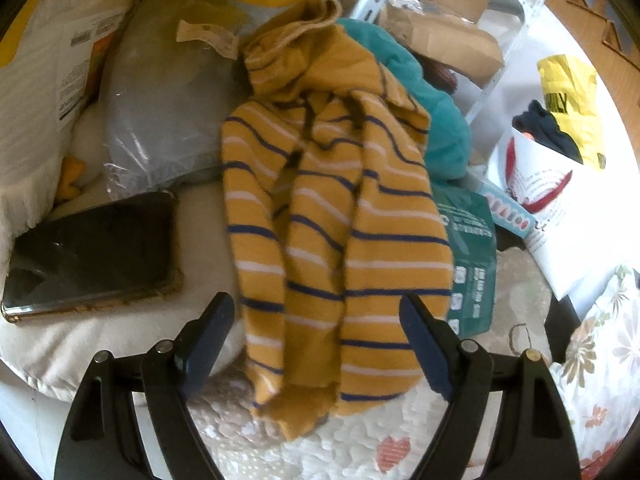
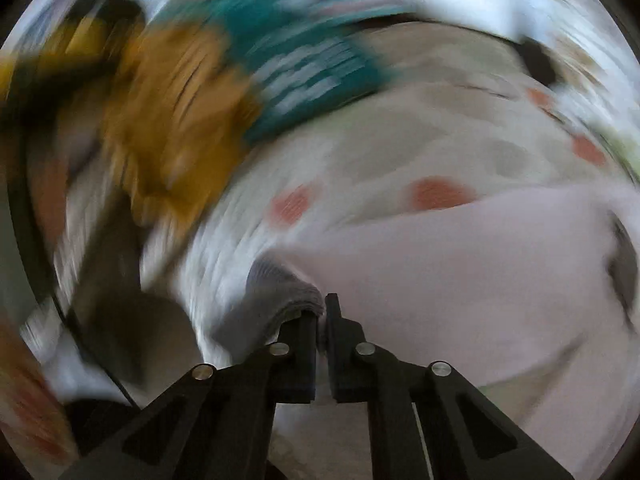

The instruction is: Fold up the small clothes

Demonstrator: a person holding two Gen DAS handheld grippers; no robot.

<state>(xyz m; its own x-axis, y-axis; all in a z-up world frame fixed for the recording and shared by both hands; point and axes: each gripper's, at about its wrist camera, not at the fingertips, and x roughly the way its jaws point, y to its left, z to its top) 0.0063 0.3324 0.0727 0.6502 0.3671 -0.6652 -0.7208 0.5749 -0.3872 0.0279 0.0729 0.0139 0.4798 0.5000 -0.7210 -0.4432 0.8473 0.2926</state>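
Observation:
A mustard-yellow garment with navy and white stripes [image 1: 332, 208] lies crumpled on the bed, its lower end between the open fingers of my left gripper [image 1: 318, 312], which holds nothing. The right wrist view is heavily motion-blurred. There my right gripper [image 2: 322, 312] is shut on the ribbed grey edge of a pale pink garment [image 2: 480, 272] that spreads to the right over the quilt. The yellow garment [image 2: 176, 120] shows as a blur at upper left.
A dark phone [image 1: 96, 252] lies on a cream cushion at left. A teal garment [image 1: 436, 120] and a green packet [image 1: 468, 256] sit right of the yellow one. A grey plastic-wrapped bundle [image 1: 160, 112], cardboard boxes [image 1: 448, 36] and bags [image 1: 560, 128] crowd the back. The quilt [image 1: 360, 440] has orange heart prints.

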